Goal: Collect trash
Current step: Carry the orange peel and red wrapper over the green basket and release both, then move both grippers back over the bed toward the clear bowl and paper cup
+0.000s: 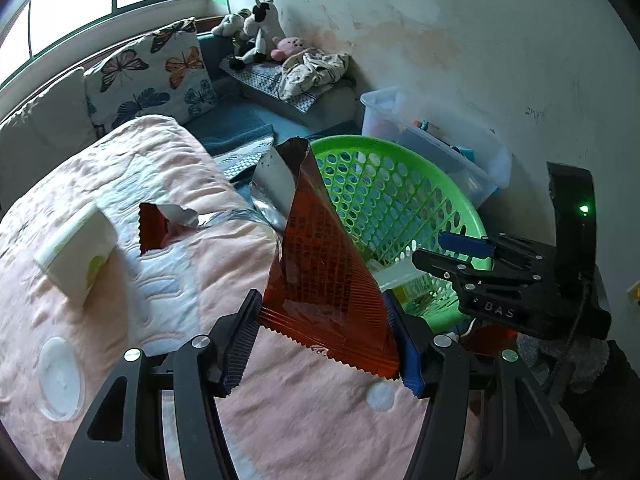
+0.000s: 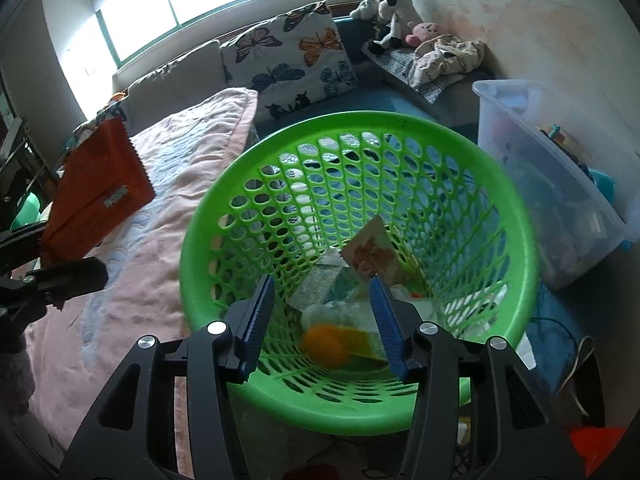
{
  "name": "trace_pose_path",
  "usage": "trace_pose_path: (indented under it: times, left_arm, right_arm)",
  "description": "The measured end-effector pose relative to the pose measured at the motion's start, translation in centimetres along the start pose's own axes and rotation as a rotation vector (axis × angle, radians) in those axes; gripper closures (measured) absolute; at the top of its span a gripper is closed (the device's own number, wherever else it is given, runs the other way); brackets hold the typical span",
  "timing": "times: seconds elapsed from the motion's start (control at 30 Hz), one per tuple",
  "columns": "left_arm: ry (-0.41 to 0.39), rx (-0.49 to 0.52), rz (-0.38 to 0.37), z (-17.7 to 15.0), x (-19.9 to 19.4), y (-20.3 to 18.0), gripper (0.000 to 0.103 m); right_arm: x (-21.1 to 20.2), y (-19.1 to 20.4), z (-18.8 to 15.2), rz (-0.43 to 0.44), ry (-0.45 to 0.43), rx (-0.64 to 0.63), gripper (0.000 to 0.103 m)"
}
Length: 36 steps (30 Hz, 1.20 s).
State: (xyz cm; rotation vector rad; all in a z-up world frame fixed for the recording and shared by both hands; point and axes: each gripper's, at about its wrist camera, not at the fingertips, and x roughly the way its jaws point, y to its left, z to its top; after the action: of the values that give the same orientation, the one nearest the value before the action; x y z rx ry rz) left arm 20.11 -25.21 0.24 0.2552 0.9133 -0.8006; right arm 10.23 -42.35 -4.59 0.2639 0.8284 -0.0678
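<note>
Jaws of the left gripper (image 1: pixel 322 340) clench the serrated bottom edge of a torn orange foil snack wrapper (image 1: pixel 320 264), held upright above the pink quilted bed cover (image 1: pixel 168 280). On the cover lie a white rectangular box (image 1: pixel 76 254) and a round clear plastic lid (image 1: pixel 60 378). The wrapper's silver inside shows at its torn top, which partly blocks the green perforated plastic basket (image 1: pixel 400 200) behind. The right gripper (image 1: pixel 472 256) hovers over that basket's rim.

From the right wrist, the right gripper's (image 2: pixel 322 320) jaws stand apart, holding nothing, above the basket (image 2: pixel 208 240), which contains paper scraps and a clear bottle of orange liquid (image 2: pixel 340 336). A translucent storage bin (image 2: pixel 560 184) stands just beside it.
</note>
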Motion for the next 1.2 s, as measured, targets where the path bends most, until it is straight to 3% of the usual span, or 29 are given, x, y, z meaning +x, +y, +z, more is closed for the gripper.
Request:
trace_pose_path:
  times: [0.5, 0.67, 0.9, 1.2]
  left_arm:
    - [0.064, 0.031, -0.018, 1.6, 4.5, -2.6, 0.043]
    - [0.066, 0.027, -0.024, 1.5, 5.2, -3.1, 0.036]
    - [0.046, 0.014, -0.039, 1.4, 4.9, -3.1, 0.018]
    - [0.013, -0.025, -0.043, 0.5, 3.4, -2.1, 0.015]
  right_arm:
    - [-2.7, -1.9, -1.0, -0.023, -0.034, 0.025, 0.048]
    - [-3.6, -2.1, -1.3, -0.047, -0.049, 0.021, 0.042]
    - [-4.1, -2.4, -1.9, -0.051, -0.056, 0.034, 0.041]
    - [-5.0, -1.5, -1.8, -0.05, -0.072, 0.028, 0.04]
